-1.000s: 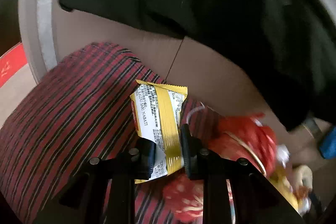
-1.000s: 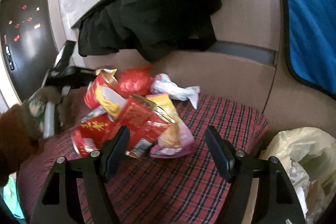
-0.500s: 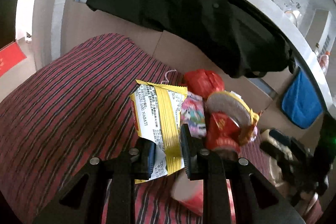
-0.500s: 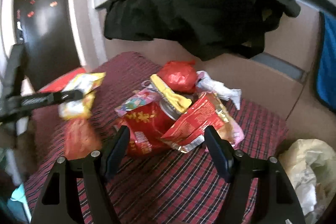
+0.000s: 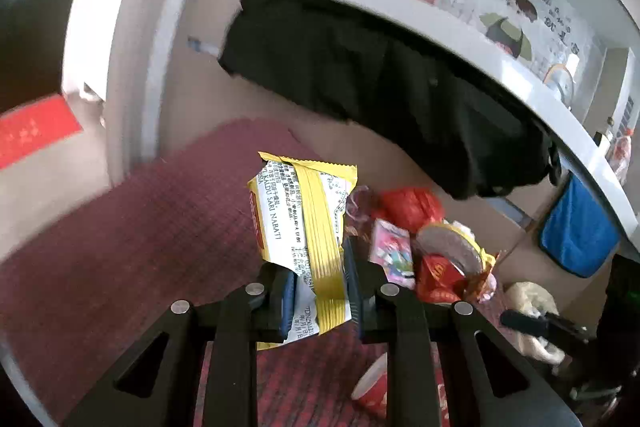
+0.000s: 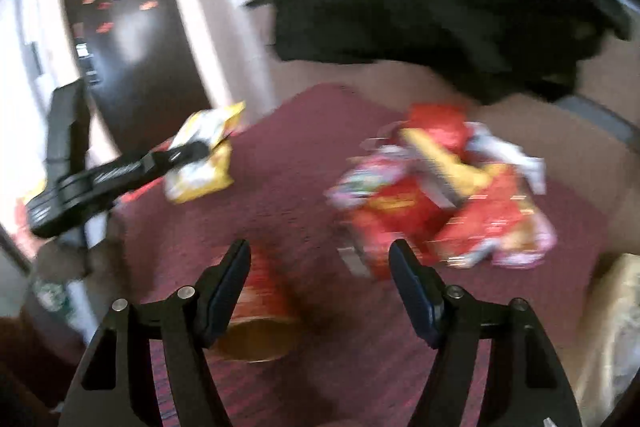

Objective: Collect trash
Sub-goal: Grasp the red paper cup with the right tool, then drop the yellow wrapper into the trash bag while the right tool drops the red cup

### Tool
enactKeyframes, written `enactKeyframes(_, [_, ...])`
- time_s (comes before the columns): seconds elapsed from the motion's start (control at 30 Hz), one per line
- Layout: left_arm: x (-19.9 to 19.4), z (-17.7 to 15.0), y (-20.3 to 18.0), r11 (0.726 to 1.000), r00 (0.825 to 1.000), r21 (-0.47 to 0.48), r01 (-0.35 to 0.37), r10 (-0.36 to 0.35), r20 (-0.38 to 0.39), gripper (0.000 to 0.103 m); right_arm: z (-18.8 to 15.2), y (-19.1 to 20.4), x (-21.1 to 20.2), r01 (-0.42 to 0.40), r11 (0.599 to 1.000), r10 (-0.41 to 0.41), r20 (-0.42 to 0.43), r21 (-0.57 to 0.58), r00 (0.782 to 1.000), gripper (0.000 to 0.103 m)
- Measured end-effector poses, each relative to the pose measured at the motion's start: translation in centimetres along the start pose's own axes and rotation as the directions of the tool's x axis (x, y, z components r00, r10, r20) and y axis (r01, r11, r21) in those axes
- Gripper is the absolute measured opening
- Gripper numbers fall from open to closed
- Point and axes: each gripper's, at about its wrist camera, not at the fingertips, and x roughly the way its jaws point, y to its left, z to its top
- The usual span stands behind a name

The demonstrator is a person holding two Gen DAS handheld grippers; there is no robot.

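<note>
Above the red plaid cloth (image 5: 120, 247), left fingers (image 5: 282, 291) grasp a yellow wrapper (image 5: 308, 211); right fingers (image 6: 416, 291) spread, empty.

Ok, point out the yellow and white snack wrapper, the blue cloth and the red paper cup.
Yellow and white snack wrapper (image 5: 304, 211), left wrist view, printed back.
Blue cloth (image 5: 576, 231), left wrist view, centre.
Red paper cup (image 6: 260, 307), right wrist view, side wall.

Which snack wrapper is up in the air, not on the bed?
The yellow-and-white wrapper, pinched in the left gripper's fingers; the others lie heaped on the red blanket.
</note>
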Motion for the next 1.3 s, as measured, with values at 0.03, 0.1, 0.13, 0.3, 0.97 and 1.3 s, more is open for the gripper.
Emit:
enactKeyframes(0.03, [-0.6, 0.0, 0.3, 1.0, 1.0, 0.001, -0.004, 0.004, 0.005, 0.023, 0.0, 0.9, 0.3, -0.006, 0.999, 0.006, -0.007, -0.032, 1.0, 0.07])
enactKeyframes(0.1, [-2.2, -0.1, 0.6, 1.0, 1.0, 0.002, -0.011, 0.011, 0.01, 0.023, -0.2, 2.8, 1.3, 0.024, 0.994, -0.026, -0.016, -0.107, 1.0, 0.07])
enactKeyframes(0.13, [-2.9, -0.4, 0.6, 1.0, 1.0, 0.002, -0.016, 0.016, 0.012, 0.023, -0.3, 3.4, 1.9, 0.026, 0.991, -0.029, -0.021, -0.131, 0.999, 0.07])
enactKeyframes(0.3, [-5.5, -2.1, 1.0, 1.0, 1.0, -0.015, -0.023, 0.024, 0.016, 0.023, -1.7, 4.5, 5.0, -0.003, 0.988, -0.015, -0.117, -0.154, 0.993, 0.07])
enactKeyframes(0.97, [-6.2, -5.2, -5.6, 0.999, 1.0, 0.05, 0.014, -0.013, -0.028, 0.023, -2.6, 0.7, -2.6, 0.099, 0.993, -0.098, 0.006, -0.072, 0.995, 0.058])
enactKeyframes(1.3, [-5.5, -6.7, -15.4, 0.972, 0.997, 0.222, 0.076, -0.077, -0.005, 0.023, -2.5, -4.8, -10.7, 0.204, 0.978, -0.209, 0.156, 0.05, 0.965, 0.058])
